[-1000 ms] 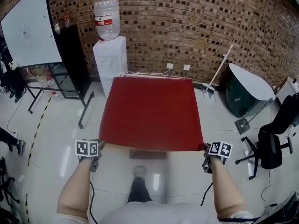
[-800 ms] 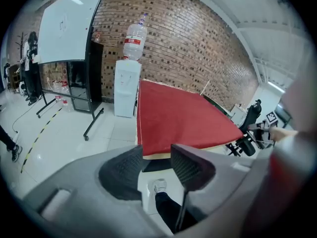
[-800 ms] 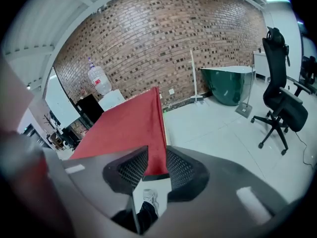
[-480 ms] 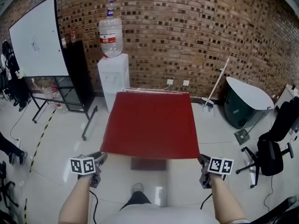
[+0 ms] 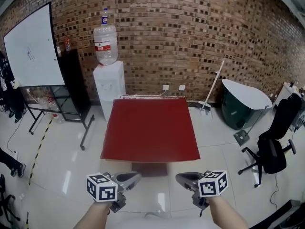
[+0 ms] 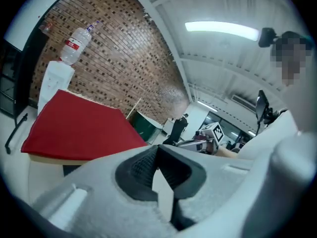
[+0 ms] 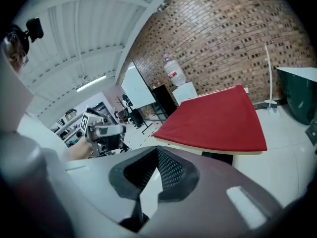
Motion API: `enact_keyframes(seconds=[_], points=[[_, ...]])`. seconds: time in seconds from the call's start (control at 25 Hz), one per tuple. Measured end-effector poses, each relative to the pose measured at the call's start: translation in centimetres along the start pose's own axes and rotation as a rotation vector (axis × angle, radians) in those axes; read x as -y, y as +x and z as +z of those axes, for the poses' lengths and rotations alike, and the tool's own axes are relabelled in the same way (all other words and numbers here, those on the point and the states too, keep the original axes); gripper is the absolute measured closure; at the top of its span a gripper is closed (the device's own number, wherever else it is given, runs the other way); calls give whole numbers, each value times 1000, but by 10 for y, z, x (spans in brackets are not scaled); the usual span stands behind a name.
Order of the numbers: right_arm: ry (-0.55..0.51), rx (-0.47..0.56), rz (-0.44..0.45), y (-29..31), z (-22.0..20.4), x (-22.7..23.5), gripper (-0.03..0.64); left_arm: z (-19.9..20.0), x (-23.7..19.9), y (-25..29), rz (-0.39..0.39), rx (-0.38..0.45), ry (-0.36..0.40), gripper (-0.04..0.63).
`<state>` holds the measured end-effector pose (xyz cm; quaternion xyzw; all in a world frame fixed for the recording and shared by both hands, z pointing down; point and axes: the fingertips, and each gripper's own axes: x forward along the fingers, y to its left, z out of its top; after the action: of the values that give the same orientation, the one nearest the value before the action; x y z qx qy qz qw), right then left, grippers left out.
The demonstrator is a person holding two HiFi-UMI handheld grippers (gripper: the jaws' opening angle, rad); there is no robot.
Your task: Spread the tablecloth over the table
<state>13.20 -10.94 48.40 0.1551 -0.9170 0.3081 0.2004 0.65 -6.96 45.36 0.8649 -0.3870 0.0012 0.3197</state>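
The red tablecloth (image 5: 150, 128) lies flat over the table in the middle of the head view and hangs a little over its near edge. The left gripper view shows the red tablecloth (image 6: 79, 128) with the table's pale edge (image 6: 59, 158) under it. In the right gripper view the red tablecloth (image 7: 218, 120) is ahead on the right. My left gripper (image 5: 138, 176) and right gripper (image 5: 177, 177) hover on the near side of the table, apart from the cloth, tips turned towards each other. Both are shut with nothing between the jaws.
A water dispenser (image 5: 109, 82) with a bottle (image 5: 105, 44) stands behind the table against the brick wall. A whiteboard (image 5: 31, 49) and black cabinet (image 5: 74, 78) are at the left. A green bin (image 5: 240, 106), a broom (image 5: 213, 87) and an office chair (image 5: 274, 147) are at the right.
Both grippers have left the cloth's near corners, drawn back towards me and swung inward to face each other. The cloth stays spread on the table.
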Motion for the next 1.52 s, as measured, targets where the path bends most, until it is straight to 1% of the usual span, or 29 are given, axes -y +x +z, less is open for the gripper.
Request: enact_keyframes(seconds=[0.08,0.24,0.4,0.48,0.6,0.72,0.84,0.92,1.04,1.08,1.2,1.24,1.28,1.4,1.52], points=[[-26,-2,0,6,-8,-21,615,-6,18,-7,-40,4,11,595],[-25,1,4,17,-38,-73,615,-31,47,-47,-78,-19,28,595],[-30,2,25,25,-73,-145,615,-58,69,-103,-90,-17,16,595],[-23,12,31,28,-90,-179,615,-72,79,-131,-88,-30,27,595],[-14,41,1,28,-109,-218,615,-89,91,-165,-97,-50,39,595],[5,62,-43,24,-128,-245,615,-111,102,-190,-90,-70,37,595],[16,75,-45,15,-138,-268,615,-125,118,-206,-97,-79,39,595],[12,77,-44,7,-144,-278,615,-133,128,-211,-91,-81,59,595],[15,77,-35,-2,-161,-284,615,-151,142,-212,-57,-91,102,595],[15,77,-33,-5,-169,-286,615,-159,148,-213,-59,-87,95,595],[10,69,-49,-14,-198,-293,615,-188,171,-214,-84,-73,37,595],[9,65,-48,-19,-209,-298,615,-199,179,-215,-78,-75,28,595],[8,63,-41,-25,-219,-304,615,-210,187,-216,-65,-79,31,595],[-11,73,-15,-54,-243,-327,615,-235,222,-222,-23,-76,82,595],[-51,105,2,-92,-263,-353,615,-252,266,-230,-21,-61,117,595]])
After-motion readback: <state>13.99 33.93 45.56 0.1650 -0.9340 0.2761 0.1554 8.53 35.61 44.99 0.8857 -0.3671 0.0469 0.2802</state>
